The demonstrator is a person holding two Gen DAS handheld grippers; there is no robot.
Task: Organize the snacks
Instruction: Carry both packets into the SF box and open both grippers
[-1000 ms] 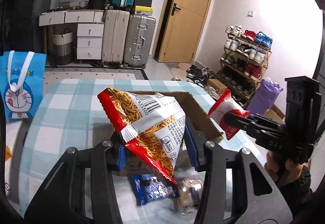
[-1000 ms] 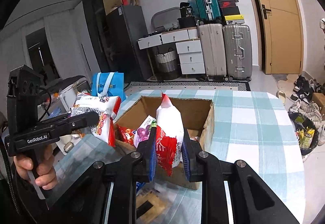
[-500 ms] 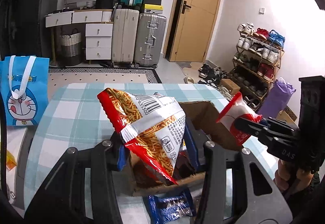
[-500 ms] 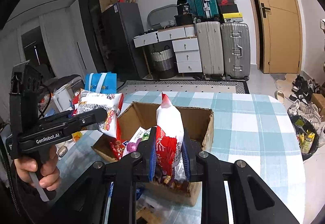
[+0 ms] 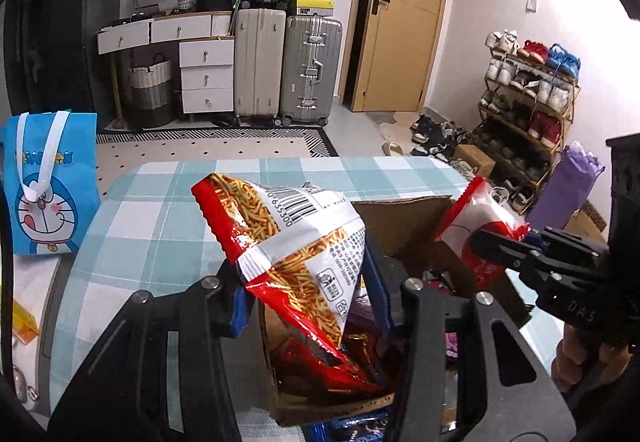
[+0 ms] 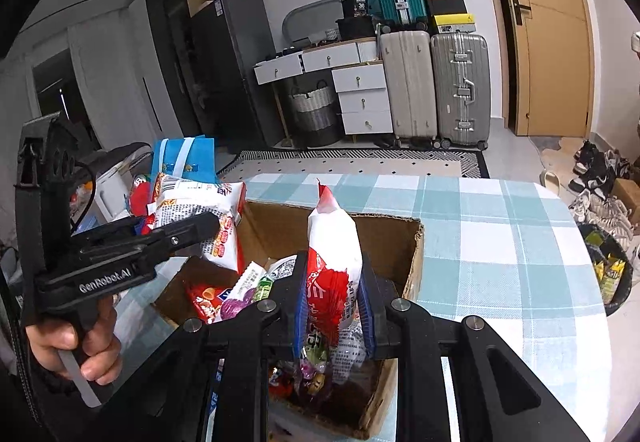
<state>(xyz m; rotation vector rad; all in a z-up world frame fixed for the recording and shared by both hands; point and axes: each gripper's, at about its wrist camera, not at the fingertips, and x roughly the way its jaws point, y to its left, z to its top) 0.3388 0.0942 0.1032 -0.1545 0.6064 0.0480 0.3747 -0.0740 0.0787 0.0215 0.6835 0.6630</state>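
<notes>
Left wrist view: left gripper (image 5: 306, 292) clamped on a noodle-stick snack bag (image 5: 296, 242), held over the near edge of the cardboard box (image 5: 400, 217); best carried further over the opening before letting go. Right wrist view: right gripper (image 6: 334, 302) clenched on a red-and-white snack pouch (image 6: 332, 254), upright above the box's packets; lower it first, and release 1 bag at a time.

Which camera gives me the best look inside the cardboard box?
The right wrist view. It looks down into the cardboard box, showing its back wall, rim and several snack packets lying inside. In the left wrist view the box is mostly hidden behind the noodle snack bag held in front of the lens.
</notes>
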